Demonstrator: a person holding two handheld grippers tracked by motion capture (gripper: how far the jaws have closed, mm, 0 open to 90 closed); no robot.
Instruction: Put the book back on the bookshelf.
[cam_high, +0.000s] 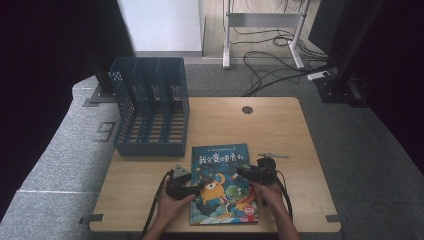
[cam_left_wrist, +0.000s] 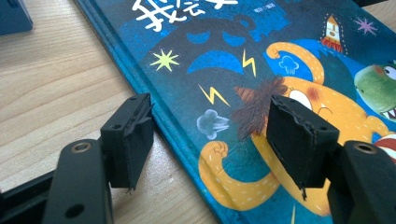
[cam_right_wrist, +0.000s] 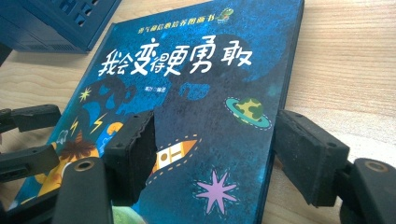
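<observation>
Blue slotted plastic file rack at 10 o'clock. Left gripper open, straddling the spine edge of the flat blue hardcover picture book at 6 o'clock; right gripper open over opposite edge. Neither grips. Risk: pads skid off glossy cover, book slides.

Both forearms come in from 6 o'clock. Left hand holds left gripper, nose toward 3 o'clock, jaws wide apart, nothing pinched. Right hand holds right gripper, nose toward 9 o'clock, jaws wide apart too. Grippers face each other, near, not touching.
</observation>
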